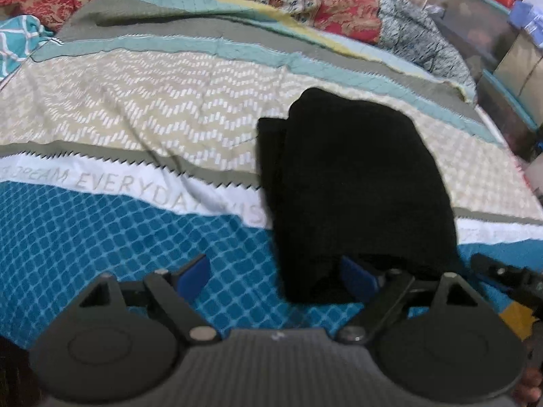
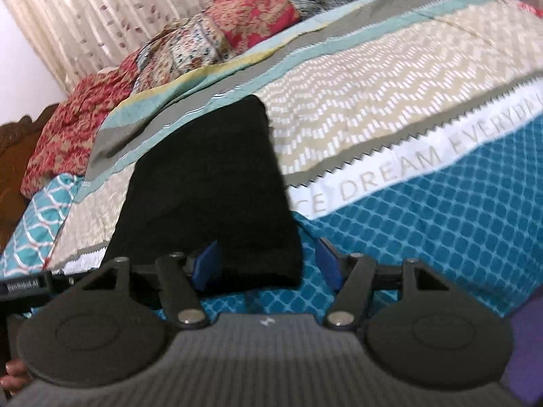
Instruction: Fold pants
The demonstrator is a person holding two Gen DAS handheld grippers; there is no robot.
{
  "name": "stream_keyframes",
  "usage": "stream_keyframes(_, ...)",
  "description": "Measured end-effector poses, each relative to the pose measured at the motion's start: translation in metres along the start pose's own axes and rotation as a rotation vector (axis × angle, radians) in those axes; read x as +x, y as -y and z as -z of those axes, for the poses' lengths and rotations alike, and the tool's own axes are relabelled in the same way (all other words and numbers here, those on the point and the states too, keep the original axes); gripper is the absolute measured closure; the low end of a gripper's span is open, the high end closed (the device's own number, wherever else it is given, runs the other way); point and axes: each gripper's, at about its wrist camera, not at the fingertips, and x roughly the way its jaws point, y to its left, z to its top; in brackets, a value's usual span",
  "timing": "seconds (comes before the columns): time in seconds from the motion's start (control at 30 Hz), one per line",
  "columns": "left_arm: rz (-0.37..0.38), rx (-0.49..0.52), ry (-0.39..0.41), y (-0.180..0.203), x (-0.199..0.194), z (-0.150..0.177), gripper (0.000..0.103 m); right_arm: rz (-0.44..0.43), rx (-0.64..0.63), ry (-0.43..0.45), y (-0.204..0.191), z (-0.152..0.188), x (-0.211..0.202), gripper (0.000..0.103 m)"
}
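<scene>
- The black pants (image 1: 356,190) lie folded into a thick rectangular bundle on the bed's patterned bedspread (image 1: 135,118), across its beige zigzag band, white lettered band and blue diamond band.
- The left claw (image 1: 276,273) stands wide open and holds nothing. The near left corner of the bundle lies between its two blue pads (image 1: 195,271), the right pad tucked against the underside of the near edge.
- Ahead of this claw and to its right the bundle stretches away; to its left lies bare blue diamond fabric.
- The right claw (image 2: 268,266) is also spread wide and grips nothing. The near right corner of the pants (image 2: 210,183) sits between its pads, the left pad (image 2: 205,266) close against the cloth and the right pad clear of it, over the bedspread (image 2: 441,203).
- Beyond the bundle, far ahead of both claws, red floral pillows (image 2: 78,125) lie along the head of the bed, with a pale curtain (image 2: 101,10) behind.
- The right claw's black body (image 1: 505,278) shows just right of the left claw.
</scene>
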Motion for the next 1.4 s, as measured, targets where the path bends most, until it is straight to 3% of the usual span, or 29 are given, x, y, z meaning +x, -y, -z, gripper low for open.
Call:
stream_keyframes(0.17,-0.081,0.033,-0.026,0.004,0.01,0.007,0.014,-0.002,0.017,-0.062,0.019,0.009,0.012,0.037)
stream_keyframes(0.47,-0.167,0.041,-0.062,0.002,0.019,0.021,0.014,-0.053,0.036,-0.032,0.028,0.014,0.006,0.031)
stream_keyframes(0.63,-0.176,0.047,-0.063,0.002,0.019,0.023,0.014,-0.075,0.039,-0.02,0.029,0.017,0.004,0.026)
stream_keyframes(0.97,-0.158,0.05,-0.077,-0.001,0.023,0.024,0.0,-0.151,0.084,-0.008,0.037,0.018,0.003,0.013)
stream_keyframes(1.4,-0.145,0.068,-0.08,-0.006,0.028,0.024,0.0,-0.226,0.083,-0.022,0.044,0.014,0.004,0.0)
